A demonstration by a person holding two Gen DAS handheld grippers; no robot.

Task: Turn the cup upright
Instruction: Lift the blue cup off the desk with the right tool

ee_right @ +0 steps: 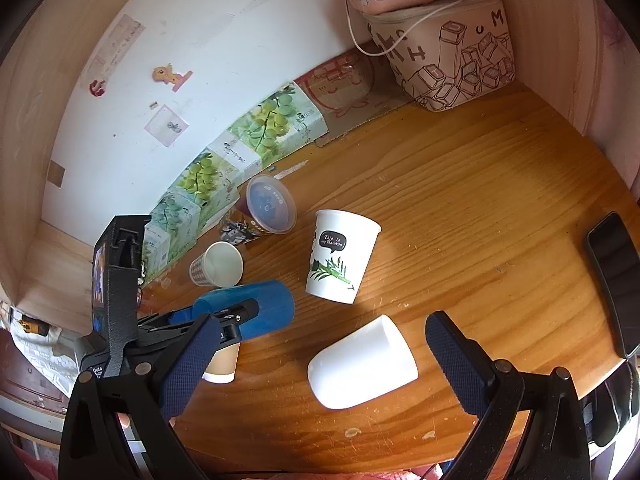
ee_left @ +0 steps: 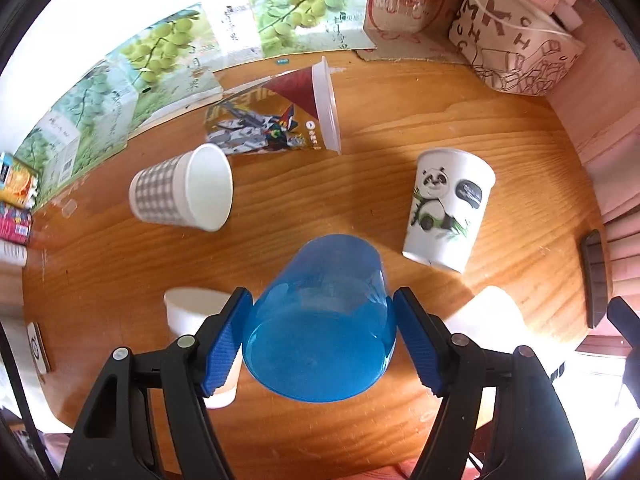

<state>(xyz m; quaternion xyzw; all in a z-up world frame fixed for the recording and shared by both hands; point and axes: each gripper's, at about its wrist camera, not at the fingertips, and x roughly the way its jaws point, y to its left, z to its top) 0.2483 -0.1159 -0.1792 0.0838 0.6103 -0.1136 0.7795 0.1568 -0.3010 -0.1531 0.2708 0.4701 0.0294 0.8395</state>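
My left gripper point(ee_left: 322, 316) is shut on a translucent blue cup point(ee_left: 320, 320) and holds it tilted above the wooden table point(ee_left: 360, 200), its closed base toward the camera. The same blue cup point(ee_right: 256, 308) and the left gripper point(ee_right: 224, 320) show at the left of the right wrist view. My right gripper point(ee_right: 320, 356) is open and empty, its fingers on either side of a white cup point(ee_right: 362, 362) that lies on its side. A checked cup point(ee_left: 184, 188) and a printed clear-rimmed cup point(ee_left: 304, 108) also lie on their sides.
A panda cup point(ee_left: 448, 208) stands rim up at the right. A brown-sleeved cup point(ee_right: 222, 364) stands under the left gripper. A dark phone point(ee_right: 616, 276) lies at the right edge. Grape boxes point(ee_left: 160, 56) and a printed bag point(ee_left: 516, 36) line the back.
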